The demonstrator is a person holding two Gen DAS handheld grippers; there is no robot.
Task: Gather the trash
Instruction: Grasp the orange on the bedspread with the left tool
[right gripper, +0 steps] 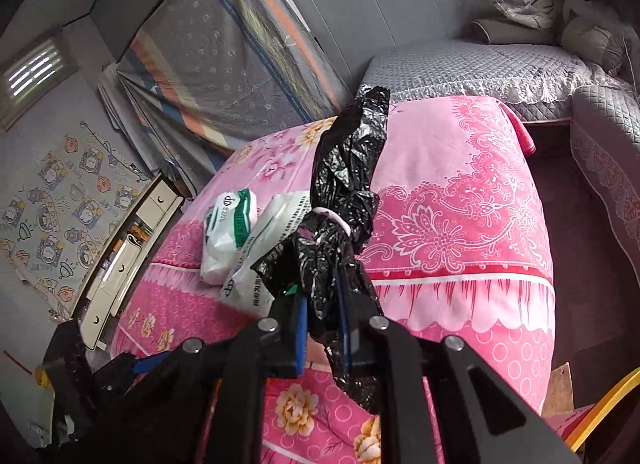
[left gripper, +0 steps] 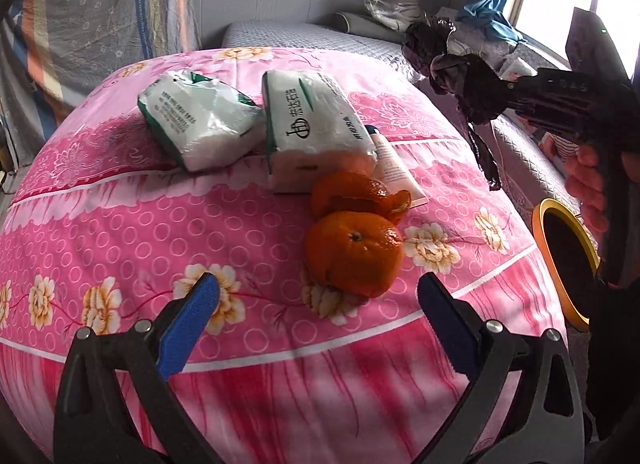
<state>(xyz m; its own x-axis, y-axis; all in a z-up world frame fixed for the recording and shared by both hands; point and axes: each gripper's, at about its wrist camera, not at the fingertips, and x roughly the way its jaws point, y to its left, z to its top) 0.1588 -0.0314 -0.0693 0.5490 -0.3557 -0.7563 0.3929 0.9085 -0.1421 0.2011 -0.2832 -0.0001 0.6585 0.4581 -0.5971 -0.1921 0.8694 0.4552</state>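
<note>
The right claw (right gripper: 322, 328) squeezes a black bag (right gripper: 340, 224); the left claw (left gripper: 318, 300) is wide open, orange peel (left gripper: 354, 252) at its 12 o'clock

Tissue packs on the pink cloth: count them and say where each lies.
2. One tissue pack lies at the far left; the other lies right of it, behind the orange peel. More may be hidden.

Beyond the fingers: two white-and-green plastic tissue packs (left gripper: 200, 120) (left gripper: 316, 132), two orange citrus peel pieces (left gripper: 354, 252) (left gripper: 360, 192), one crumpled black plastic bag (right gripper: 340, 224).
</note>
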